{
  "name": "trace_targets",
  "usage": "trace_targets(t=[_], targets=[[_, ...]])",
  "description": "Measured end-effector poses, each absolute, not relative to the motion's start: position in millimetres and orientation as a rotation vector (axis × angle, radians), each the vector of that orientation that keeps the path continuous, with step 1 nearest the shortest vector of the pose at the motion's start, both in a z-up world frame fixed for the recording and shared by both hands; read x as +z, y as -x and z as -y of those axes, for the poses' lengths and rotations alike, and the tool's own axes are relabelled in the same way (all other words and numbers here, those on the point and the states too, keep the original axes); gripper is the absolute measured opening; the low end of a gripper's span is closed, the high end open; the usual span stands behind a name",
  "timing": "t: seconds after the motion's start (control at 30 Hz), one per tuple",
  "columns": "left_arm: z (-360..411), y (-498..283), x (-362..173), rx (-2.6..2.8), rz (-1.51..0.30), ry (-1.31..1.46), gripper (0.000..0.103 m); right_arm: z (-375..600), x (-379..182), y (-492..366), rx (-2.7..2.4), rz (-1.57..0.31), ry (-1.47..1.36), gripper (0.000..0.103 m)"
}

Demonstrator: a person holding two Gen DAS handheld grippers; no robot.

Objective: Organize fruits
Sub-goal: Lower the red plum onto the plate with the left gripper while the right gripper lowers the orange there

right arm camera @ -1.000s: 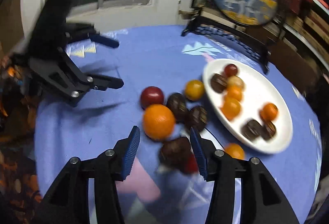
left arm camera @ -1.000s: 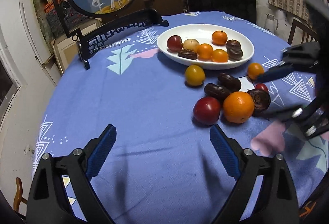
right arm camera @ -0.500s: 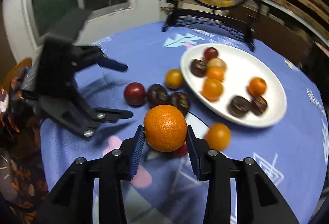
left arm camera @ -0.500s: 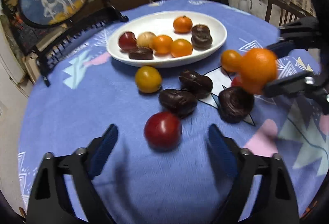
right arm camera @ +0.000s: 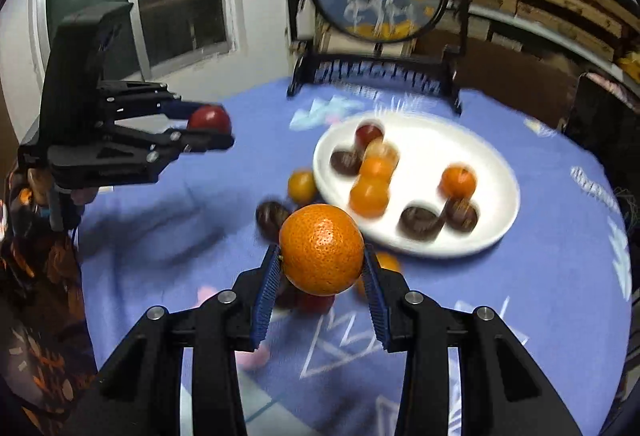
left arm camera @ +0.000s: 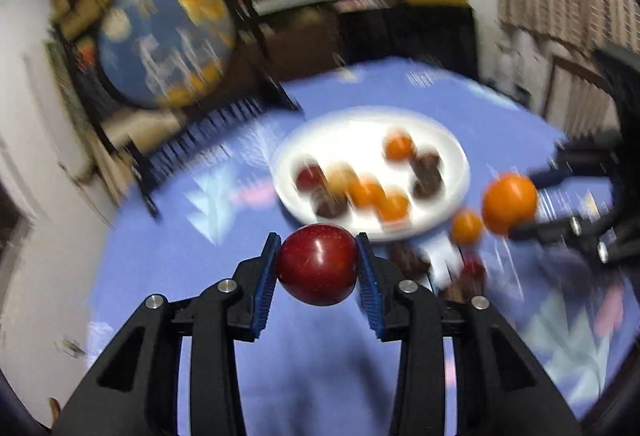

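While carrying toward white plate (right arm camera: 502,220) at frame centre, we are clamping: left gripper (left arm camera: 318,268) holding red fruit (left arm camera: 317,263), right gripper (right arm camera: 322,268) holding orange (right arm camera: 322,249), both lifted clear of desk (right arm camera: 168,220).

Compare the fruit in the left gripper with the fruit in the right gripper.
The red fruit is dark red; the large orange is bright orange. The red fruit's skin is smooth and glossy; the large orange's is dimpled. Both are round, each clamped between blue-padded jaws, one in the left gripper, one in the right gripper, above the tablecloth.
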State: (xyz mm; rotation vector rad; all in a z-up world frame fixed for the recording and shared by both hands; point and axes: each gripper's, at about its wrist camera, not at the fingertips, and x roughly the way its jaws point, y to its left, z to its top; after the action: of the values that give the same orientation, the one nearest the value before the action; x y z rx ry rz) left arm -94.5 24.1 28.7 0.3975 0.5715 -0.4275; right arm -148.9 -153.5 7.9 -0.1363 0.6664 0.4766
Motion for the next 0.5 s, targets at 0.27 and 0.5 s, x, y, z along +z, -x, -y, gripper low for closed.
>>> trace_targets(t=[0.27, 0.5], targets=[[25.4, 36.3, 62.7, -0.311, -0.493, -0.272, 0.038, 178.5, 50.2, 116.6, 0.39, -0.539, 0.051, 0.041], [54.1, -22.5, 38.9, -0.267, -0.556, -0.225, 0.038, 193.4, 51.6, 61.0, 0.338, -0.518, -0.028, 0.041]])
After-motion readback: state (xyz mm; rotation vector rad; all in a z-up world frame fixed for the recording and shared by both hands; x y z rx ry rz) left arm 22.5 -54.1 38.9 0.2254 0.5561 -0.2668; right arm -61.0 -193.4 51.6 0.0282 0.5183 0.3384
